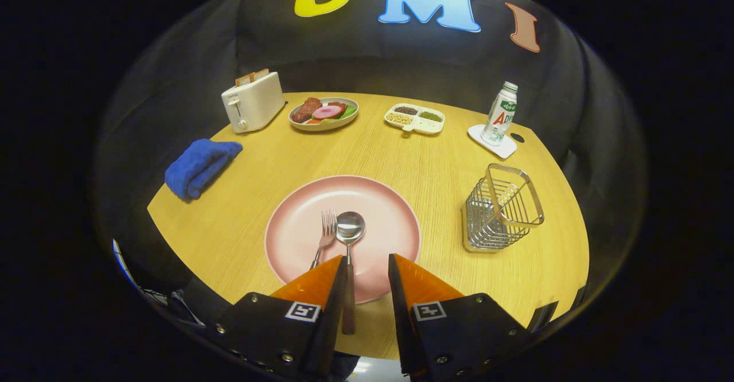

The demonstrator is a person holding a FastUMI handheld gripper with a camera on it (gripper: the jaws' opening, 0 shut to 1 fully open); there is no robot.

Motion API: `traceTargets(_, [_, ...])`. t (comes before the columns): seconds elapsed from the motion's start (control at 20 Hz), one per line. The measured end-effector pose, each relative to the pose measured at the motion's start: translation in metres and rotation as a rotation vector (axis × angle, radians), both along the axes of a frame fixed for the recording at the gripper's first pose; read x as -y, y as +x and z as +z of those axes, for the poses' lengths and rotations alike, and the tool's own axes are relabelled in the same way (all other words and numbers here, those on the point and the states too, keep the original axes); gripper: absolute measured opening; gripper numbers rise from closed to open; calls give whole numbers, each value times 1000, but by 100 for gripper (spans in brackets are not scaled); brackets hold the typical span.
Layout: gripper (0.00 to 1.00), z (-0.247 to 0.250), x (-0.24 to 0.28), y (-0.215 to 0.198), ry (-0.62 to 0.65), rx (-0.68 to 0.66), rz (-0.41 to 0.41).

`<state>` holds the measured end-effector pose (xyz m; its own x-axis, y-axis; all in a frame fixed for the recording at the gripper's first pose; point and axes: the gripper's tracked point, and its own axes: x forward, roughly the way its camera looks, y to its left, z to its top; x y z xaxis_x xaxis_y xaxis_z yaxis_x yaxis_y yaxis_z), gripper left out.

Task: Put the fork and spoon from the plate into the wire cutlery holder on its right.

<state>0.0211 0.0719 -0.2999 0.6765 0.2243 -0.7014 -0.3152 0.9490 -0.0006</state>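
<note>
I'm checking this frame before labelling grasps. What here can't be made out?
- Fork: its handle runs behind one finger of the open gripper, so the handle's end is hidden.
- Spoon: whether the fingers are level with its handle or above it is unclear.
- Wire cutlery holder: inner base obscured by its own wires.
- Toaster: far side hidden.

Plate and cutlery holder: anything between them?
Gripper view: bare tabletop between plate and holder. Open gripper hovers over the spoon handle.
</note>
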Motion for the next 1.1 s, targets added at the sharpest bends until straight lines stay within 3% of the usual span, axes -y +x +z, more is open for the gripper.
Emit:
traceTargets(0.45, [45, -49, -10, -8, -78, -170, 49])
traceTargets(0.55, [14, -51, -11, -13, -57, -209, 44])
traceTargets(0.65, [16, -54, -13, -17, -48, -238, 38])
traceTargets(0.7, [8, -51, -17, -14, -41, -248, 36])
traceTargets(0.95, [8, -50, -16, -14, -27, -262, 26])
traceTargets(1.1, [8, -49, -6, -7, -41, -245, -39])
